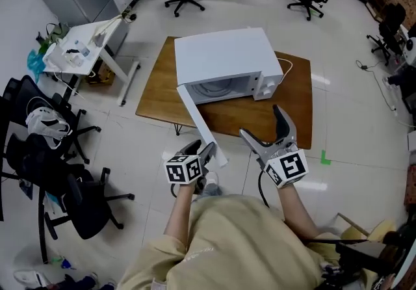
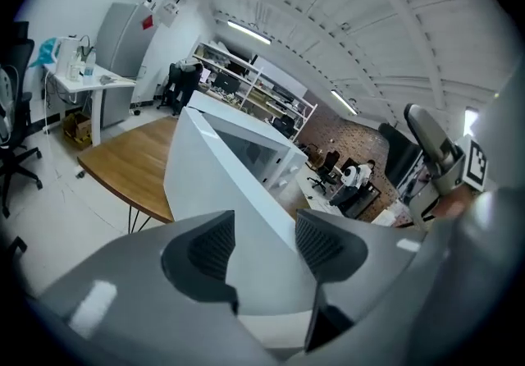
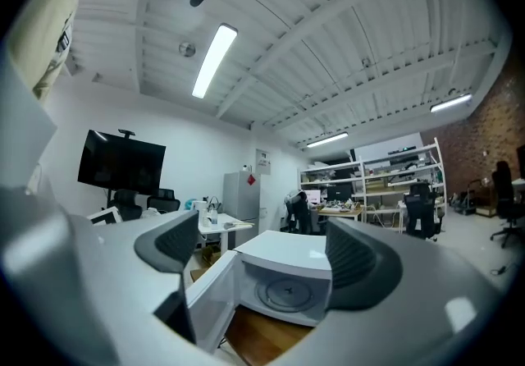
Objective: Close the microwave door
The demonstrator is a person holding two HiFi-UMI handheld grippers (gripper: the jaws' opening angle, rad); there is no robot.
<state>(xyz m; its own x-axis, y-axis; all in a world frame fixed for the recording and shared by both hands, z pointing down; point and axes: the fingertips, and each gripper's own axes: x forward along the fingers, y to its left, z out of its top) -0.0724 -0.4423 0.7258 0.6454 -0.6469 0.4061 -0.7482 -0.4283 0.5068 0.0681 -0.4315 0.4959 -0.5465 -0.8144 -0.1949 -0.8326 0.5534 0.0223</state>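
Observation:
A white microwave (image 1: 224,54) stands on a wooden table (image 1: 289,110). Its door (image 1: 198,119) hangs wide open and reaches past the table's front edge toward me. My left gripper (image 1: 207,151) is at the door's free end. In the left gripper view the door's white outer face (image 2: 221,176) fills the gap between the parted jaws of the left gripper (image 2: 262,245), and no pinch on it shows. My right gripper (image 1: 262,123) hovers open over the table's front edge with nothing in it. Between the jaws of the right gripper (image 3: 262,253) I see the microwave's cavity (image 3: 287,290) and the door's inner side (image 3: 205,303).
Black office chairs (image 1: 71,197) crowd the floor at the left. A cluttered white desk (image 1: 84,48) stands beyond them. A white cable (image 1: 286,64) trails from the microwave's right side. A green tape mark (image 1: 325,158) lies on the floor at the right.

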